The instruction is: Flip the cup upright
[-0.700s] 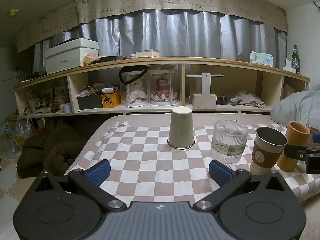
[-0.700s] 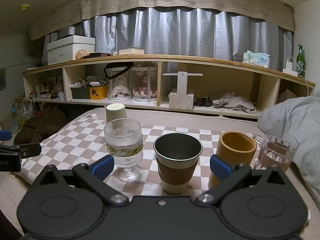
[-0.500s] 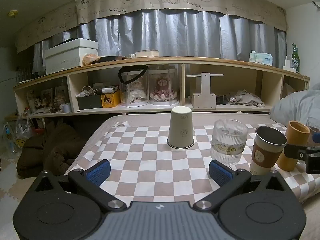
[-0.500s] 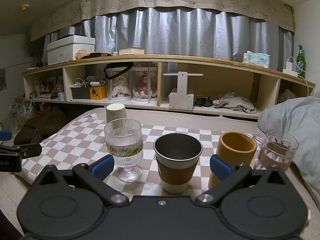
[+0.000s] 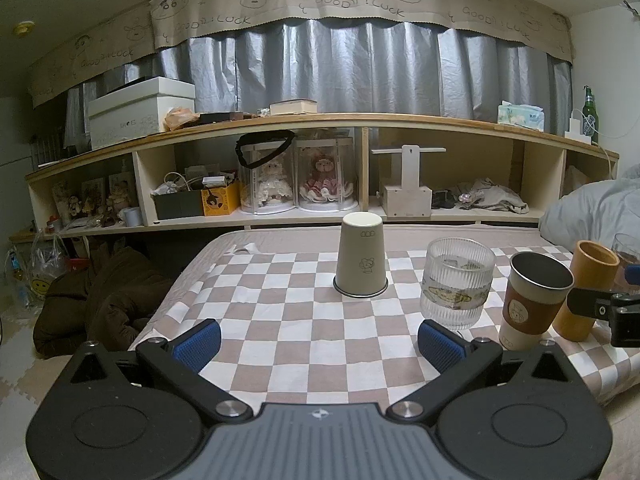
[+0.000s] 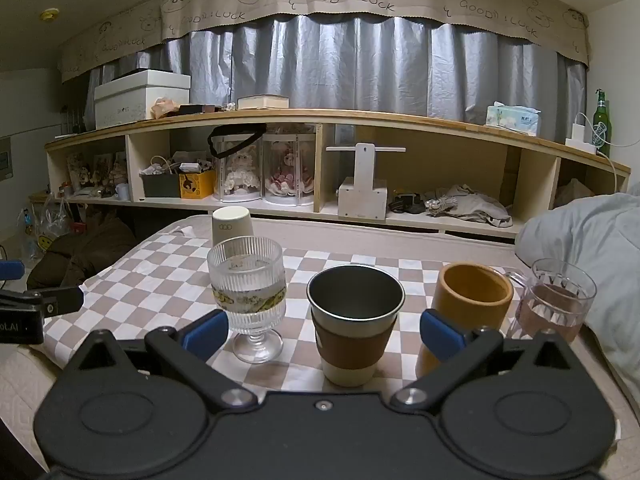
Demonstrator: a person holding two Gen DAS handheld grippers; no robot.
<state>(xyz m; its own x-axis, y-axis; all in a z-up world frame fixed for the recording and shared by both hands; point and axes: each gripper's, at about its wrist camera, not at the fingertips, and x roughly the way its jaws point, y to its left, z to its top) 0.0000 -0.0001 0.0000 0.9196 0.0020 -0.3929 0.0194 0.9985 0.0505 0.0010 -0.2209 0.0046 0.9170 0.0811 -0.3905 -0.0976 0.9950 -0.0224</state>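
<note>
A cream cup [image 5: 361, 258] stands upside down on the checked cloth [image 5: 280, 320], straight ahead of my left gripper [image 5: 318, 342]. That gripper is open and empty, a short way in front of the cup. In the right wrist view the cup [image 6: 232, 224] shows at the back left, partly behind a ribbed glass [image 6: 250, 292]. My right gripper [image 6: 324, 330] is open and empty, with a steel cup with a brown sleeve [image 6: 354, 330] standing between its fingers.
Upright cups stand in a row to the right: the ribbed glass [image 5: 456, 284], the sleeved steel cup [image 5: 534, 304], an orange cup [image 6: 470, 300] and a pink glass mug [image 6: 554, 300]. A long shelf [image 5: 320, 216] runs behind the table. A grey duvet [image 6: 592, 248] lies at right.
The left gripper has edged slightly nearer the upside-down cup. The right gripper has not visibly moved.
</note>
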